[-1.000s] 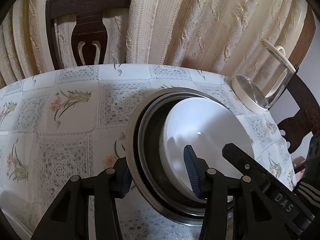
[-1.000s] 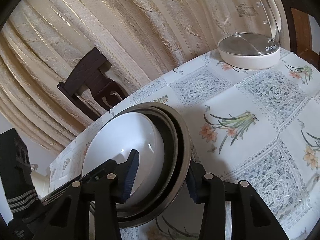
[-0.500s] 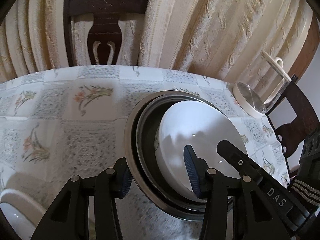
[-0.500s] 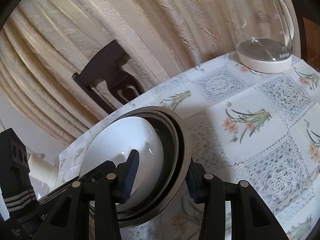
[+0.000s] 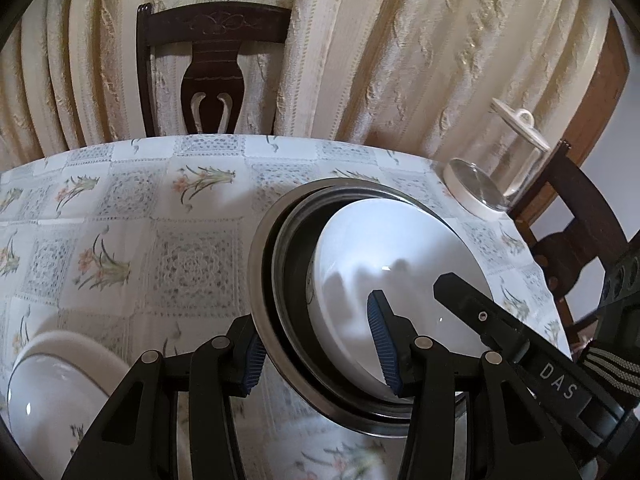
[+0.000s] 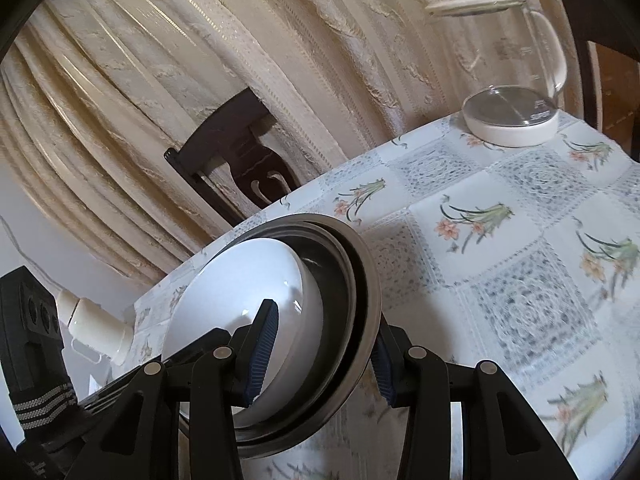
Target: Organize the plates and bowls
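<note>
Stack of steel bowls [image 5: 280, 292] with white bowl [image 5: 396, 272] nested inside, held tilted above table [image 5: 192, 248]. Clamped at opposite rims: left gripper [image 5: 320, 354] and right gripper [image 6: 320, 354] each straddling wall (one pad inside, one outside). Second white bowl [image 5: 52, 396] left of stack, nearer left gripper; kettle [image 6: 516, 112] beyond.

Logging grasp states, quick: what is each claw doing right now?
Left claw: shut on the stacked bowls, at their rim.
Right claw: shut on the stacked bowls, at the opposite rim.
</note>
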Tool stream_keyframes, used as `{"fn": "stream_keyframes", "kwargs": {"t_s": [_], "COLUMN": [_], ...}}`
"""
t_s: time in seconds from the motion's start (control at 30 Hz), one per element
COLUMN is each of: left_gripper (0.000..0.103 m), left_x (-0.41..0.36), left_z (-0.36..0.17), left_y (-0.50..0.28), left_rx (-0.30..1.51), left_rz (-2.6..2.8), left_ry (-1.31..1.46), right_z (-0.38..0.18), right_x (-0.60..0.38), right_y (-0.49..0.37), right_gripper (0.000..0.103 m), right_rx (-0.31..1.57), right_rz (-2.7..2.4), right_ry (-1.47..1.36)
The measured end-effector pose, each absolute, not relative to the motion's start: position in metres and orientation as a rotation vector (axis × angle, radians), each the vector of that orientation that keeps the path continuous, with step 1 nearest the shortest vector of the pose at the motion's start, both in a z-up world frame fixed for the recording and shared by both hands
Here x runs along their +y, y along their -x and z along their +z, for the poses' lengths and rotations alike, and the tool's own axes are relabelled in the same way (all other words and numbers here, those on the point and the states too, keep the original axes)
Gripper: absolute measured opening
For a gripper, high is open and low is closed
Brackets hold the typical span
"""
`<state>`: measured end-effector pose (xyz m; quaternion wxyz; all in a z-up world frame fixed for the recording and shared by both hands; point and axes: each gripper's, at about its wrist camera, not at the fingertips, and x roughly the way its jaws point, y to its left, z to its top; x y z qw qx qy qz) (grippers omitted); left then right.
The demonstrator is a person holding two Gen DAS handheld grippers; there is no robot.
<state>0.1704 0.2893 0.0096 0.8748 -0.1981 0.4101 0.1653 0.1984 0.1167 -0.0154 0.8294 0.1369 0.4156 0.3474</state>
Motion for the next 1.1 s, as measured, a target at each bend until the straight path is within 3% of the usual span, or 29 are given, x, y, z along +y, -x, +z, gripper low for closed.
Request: {"fn": "stream_keyframes", "kwargs": {"t_s": [0.43, 1.1], "left_gripper": [0.048, 0.048], "left_x": [0.278, 0.333], "left_z": [0.025, 0.04], "left_y": [-0.114, 0.016], "left_rx": [0.808, 0.712], "left_rz": [0.347, 0.47], "left_ry": [0.424, 0.493], "right_z": [-0.006, 0.008], "right_x": [0.116, 0.192], "right_y": [-0.147, -0.06], "right_gripper": [0.047, 0.047], "right_rx": [0.854, 0.84], "right_rz": [0.76, 0.921], "right_ry": [-0.279, -0.161]}}
